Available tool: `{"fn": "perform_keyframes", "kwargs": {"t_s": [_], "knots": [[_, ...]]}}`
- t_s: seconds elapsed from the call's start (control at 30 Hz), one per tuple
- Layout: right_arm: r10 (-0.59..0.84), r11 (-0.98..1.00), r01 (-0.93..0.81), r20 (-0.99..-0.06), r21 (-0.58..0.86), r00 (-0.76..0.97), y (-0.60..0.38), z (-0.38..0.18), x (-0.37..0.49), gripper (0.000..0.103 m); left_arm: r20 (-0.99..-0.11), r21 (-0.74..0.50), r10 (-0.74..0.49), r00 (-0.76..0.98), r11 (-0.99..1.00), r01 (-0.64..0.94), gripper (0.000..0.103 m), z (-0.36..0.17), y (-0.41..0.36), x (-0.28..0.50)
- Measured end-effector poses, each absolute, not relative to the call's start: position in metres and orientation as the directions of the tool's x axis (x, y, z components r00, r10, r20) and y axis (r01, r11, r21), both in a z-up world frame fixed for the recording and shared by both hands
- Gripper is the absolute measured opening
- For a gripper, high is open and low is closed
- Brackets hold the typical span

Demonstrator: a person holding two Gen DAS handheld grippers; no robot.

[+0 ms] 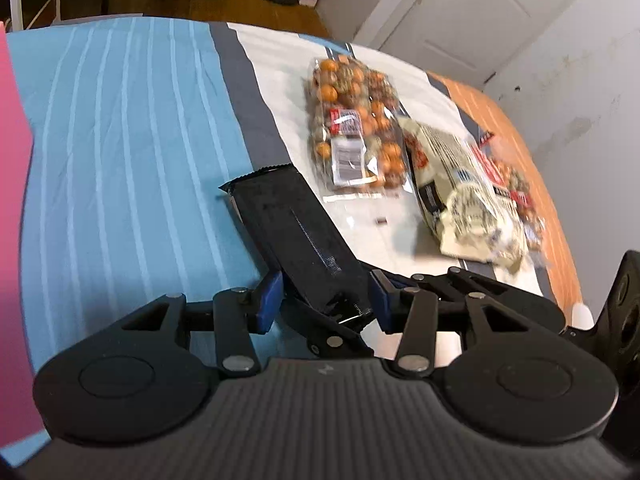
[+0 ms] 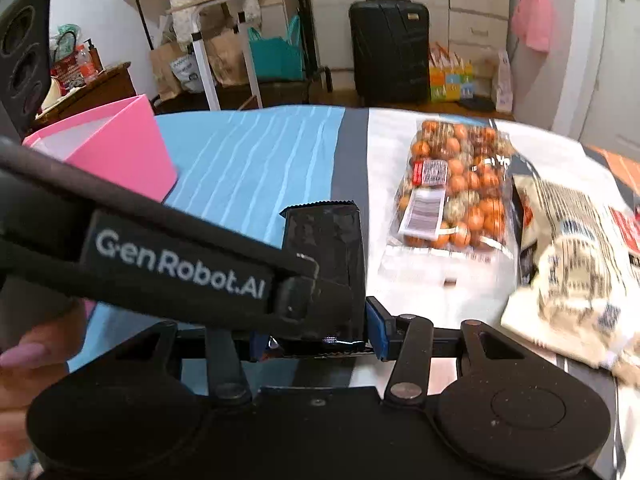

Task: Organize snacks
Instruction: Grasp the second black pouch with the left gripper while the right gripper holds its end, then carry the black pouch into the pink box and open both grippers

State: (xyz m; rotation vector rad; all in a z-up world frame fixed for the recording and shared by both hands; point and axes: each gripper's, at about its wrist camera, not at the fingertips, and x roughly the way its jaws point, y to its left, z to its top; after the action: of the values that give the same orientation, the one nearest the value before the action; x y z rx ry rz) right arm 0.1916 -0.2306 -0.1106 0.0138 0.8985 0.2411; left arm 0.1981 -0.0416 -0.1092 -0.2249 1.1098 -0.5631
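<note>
A black snack packet (image 1: 296, 232) is held above the striped bed cover (image 1: 120, 140), its crimped end pointing away. My left gripper (image 1: 324, 300) is shut on its near end, blue pads (image 1: 269, 300) pressed on both edges. In the right wrist view the same black packet (image 2: 324, 248) stands between the blue pads of my right gripper (image 2: 318, 340). The right pad touches its edge, and the left pad is mostly hidden. One finger (image 2: 296, 300) of the left gripper crosses in front of the packet from the left.
A clear bag of orange balls (image 2: 456, 184) and a cream bag (image 2: 576, 256) lie on the white stripe to the right, with red-wrapped snacks (image 1: 508, 184) beyond. An open pink bag (image 2: 116, 152) stands at the left. A hand (image 2: 24, 356) shows at the lower left.
</note>
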Motion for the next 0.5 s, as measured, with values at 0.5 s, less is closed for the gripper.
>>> {"fn": "perform_keyframes", "kwargs": {"t_s": [0.5], "knots": [[0.255,0.944,-0.318,-0.803,0.087,0.539,-0.206,-0.048,0.134,0.053,-0.837,-0.356,-0.468,0.283,0.859,0.368,0.044,-0.041,-0.027,0.127]]}}
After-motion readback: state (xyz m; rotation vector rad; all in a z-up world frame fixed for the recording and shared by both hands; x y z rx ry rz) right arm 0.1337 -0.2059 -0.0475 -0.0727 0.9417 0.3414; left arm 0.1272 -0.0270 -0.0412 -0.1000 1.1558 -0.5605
